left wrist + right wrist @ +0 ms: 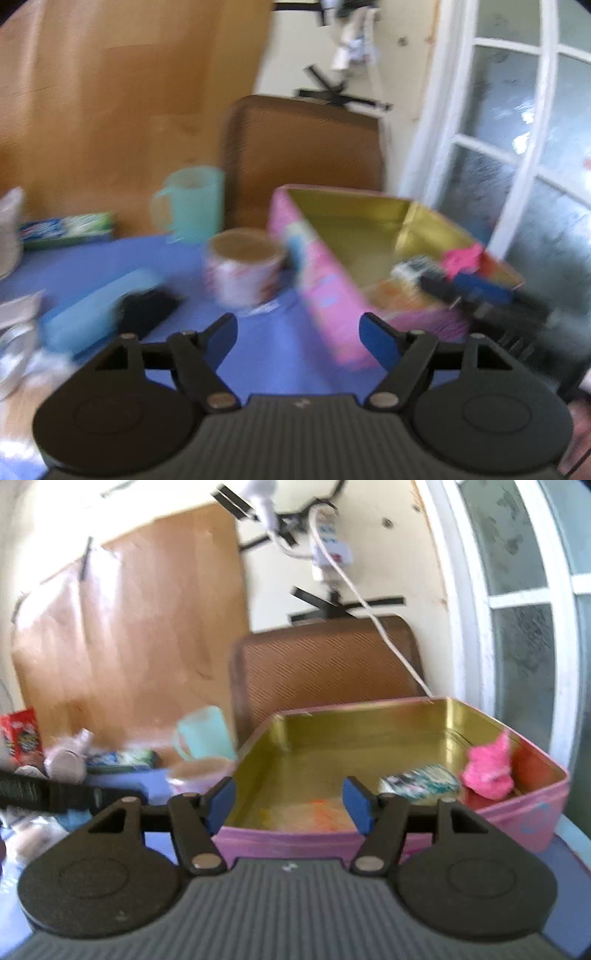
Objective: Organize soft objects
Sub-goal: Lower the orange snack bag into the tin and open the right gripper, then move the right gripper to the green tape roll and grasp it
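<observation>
- My left tongs (299,334) are released, fingers spread with nothing between them, above the blue table cover (258,350).
- The pink tin (332,295), gold-lined and lidless, lies just ahead and to the right of the left tongs.
- A patterned cup (242,271) stands straight ahead of the left tongs, just left of the tin; a teal jug (194,203) stands beyond it.
- A blue pouch (92,310) with a dark item beside it lies ahead-left; the blur hides what the dark item is.
- My right tongs (288,805) are likewise released and empty, poised at the tin's (295,840) near wall.
- Inside the tin, ahead-right of the right tongs: a pink soft object (487,768) at the right wall and a patterned soft packet (421,782) just left of it.
- An orange-and-white soft item (306,812) lies on the tin floor, directly between the right fingertips in view.
</observation>
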Demonstrator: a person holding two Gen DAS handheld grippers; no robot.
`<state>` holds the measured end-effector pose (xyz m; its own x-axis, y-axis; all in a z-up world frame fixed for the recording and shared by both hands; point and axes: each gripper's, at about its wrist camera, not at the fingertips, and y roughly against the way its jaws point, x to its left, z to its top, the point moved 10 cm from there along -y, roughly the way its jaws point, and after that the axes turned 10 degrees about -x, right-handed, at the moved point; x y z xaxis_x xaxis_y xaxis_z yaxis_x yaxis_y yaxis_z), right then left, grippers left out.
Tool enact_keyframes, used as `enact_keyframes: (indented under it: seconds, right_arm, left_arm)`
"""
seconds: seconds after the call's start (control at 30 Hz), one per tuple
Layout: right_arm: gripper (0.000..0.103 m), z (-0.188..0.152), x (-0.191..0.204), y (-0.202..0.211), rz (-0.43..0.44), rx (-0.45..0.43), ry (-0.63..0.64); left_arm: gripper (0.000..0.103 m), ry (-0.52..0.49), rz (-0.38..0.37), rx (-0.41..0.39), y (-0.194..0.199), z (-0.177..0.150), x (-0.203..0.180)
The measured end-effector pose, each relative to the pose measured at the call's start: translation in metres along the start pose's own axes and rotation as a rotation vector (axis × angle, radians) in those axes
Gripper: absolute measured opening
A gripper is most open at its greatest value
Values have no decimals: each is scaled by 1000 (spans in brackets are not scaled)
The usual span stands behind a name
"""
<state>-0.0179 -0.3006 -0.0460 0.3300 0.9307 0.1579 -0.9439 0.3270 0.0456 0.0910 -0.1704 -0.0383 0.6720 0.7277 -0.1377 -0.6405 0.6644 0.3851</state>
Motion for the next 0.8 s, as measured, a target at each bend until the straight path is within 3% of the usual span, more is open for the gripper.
enact_keyframes:
  seconds: [0.07, 0.13, 0.17, 0.23, 0.4, 0.57, 0.63, 0.73, 0.8]
  right_arm:
    - [70, 8, 12, 3, -3, -39, -5]
    - [85, 12, 18, 10, -42, -90, -19]
    - [101, 13, 18, 14, -64, -118, -40]
    - [103, 13, 16, 23, -103, -144, -87]
    - [103, 0, 27, 14, -69, 93, -63]
    - [103, -8, 62, 3, 27, 159, -43]
    - [100, -16, 83, -3, 92, 197, -30]
    - [87, -30, 118, -19, 195, 281, 3]
    - [64, -37, 146, -36, 272, 344, 12]
  left_arm:
    - [75, 4, 54, 21, 9, -11, 16]
    - [75, 17, 95, 34, 16, -19, 27]
    - [75, 19, 105, 40, 19, -21, 30]
    - [80, 2, 125, 48, 22, -24, 33]
    - [83, -3, 138, 28, 34, -32, 44]
    - [83, 2, 156, 18, 45, -38, 65]
    - [83, 13, 168, -2, 54, -38, 78]
    - [84, 50, 176, -51, 76, -44, 104]
    - [85, 97, 186, -80, 89, -51, 125]
